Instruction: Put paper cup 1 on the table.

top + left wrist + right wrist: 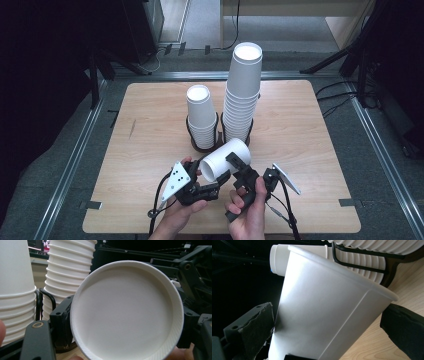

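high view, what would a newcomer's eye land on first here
A white paper cup lies on its side above the table's near edge, between the left gripper and the right gripper. Behind it, two stacks of upturned white cups stand mid-table in black wire holders: a tall stack and a shorter stack.

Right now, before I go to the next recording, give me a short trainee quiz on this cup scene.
1. True or false: the loose cup stands upright on the table.
2. Which stack is taller: A the left stack, B the right stack?
3. Fill in: in the left gripper view, the loose cup shows its ____ end.

Key:
1. False. It lies on its side, off the table, between the left gripper and the right gripper.
2. B.
3. Base: the closed bottom faces that camera.
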`<state>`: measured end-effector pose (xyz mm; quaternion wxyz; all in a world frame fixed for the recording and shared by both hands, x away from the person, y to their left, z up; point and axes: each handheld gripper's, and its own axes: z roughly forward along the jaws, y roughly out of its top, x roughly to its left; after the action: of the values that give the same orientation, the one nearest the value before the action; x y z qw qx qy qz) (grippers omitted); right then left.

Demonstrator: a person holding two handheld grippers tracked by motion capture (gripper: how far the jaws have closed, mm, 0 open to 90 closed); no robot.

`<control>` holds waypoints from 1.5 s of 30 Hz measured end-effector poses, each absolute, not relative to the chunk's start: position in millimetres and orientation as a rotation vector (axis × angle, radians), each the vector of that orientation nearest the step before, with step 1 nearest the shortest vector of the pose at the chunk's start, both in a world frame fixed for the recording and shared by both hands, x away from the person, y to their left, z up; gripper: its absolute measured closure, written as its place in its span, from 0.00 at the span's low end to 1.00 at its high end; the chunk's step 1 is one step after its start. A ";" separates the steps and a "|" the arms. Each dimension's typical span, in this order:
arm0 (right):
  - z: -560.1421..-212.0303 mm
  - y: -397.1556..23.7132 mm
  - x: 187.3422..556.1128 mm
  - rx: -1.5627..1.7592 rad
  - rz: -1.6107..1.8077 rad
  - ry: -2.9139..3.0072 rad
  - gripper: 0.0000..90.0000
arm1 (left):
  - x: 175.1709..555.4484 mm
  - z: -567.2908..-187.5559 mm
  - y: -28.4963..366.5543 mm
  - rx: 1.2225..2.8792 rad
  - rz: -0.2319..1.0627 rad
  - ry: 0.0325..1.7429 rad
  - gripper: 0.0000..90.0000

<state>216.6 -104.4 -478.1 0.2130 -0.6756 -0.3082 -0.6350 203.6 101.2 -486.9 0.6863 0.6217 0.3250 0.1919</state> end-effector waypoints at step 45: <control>-469.6 -122.6 237.0 -1.993 -1.963 -0.826 0.14 | 204.9 -481.7 106.1 1.471 0.369 0.769 0.07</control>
<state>237.0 -122.6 -469.6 0.1122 -0.6789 -0.2816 -0.6687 204.9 106.1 -481.7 0.6599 0.6500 0.3397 0.1630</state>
